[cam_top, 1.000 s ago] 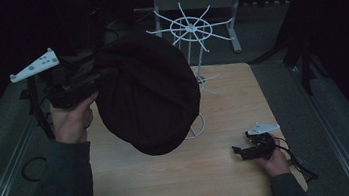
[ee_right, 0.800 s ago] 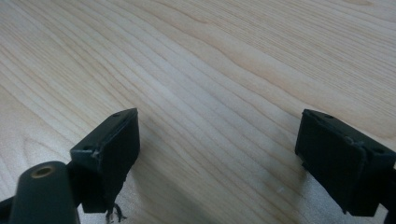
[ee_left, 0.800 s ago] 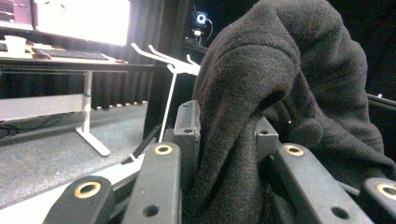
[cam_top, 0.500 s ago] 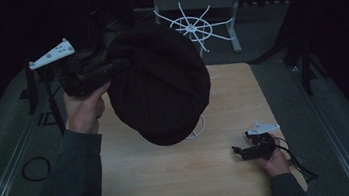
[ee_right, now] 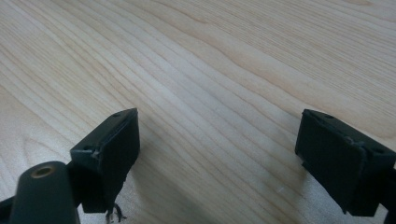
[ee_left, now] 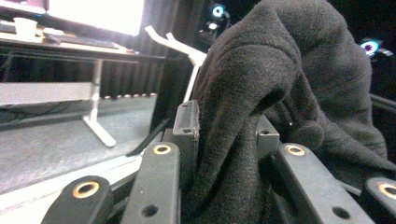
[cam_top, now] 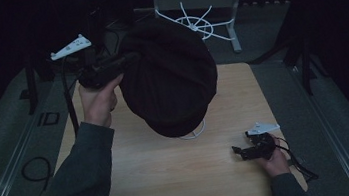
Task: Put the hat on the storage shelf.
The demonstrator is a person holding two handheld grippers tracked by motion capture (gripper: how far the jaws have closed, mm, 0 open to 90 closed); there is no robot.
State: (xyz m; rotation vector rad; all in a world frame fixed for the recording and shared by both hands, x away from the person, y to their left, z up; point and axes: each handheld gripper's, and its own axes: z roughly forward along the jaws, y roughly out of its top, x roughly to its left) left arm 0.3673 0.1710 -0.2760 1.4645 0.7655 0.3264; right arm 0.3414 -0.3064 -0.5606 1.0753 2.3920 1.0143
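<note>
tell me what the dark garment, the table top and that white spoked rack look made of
Dark garment: seemingly fleece or a similar soft knit, matte with a fuzzy nap, falling in thick folds. Table top: pale wood or wood-look laminate, smooth, with long grain lines. White spoked rack: thin, smooth arms, probably plastic or coated metal; I cannot tell which.

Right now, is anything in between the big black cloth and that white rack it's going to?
Nothing visible. The left gripper holds the black cloth right in front of the white rack, whose base ring peeks out beneath. The cloth hides the stand's middle.
</note>
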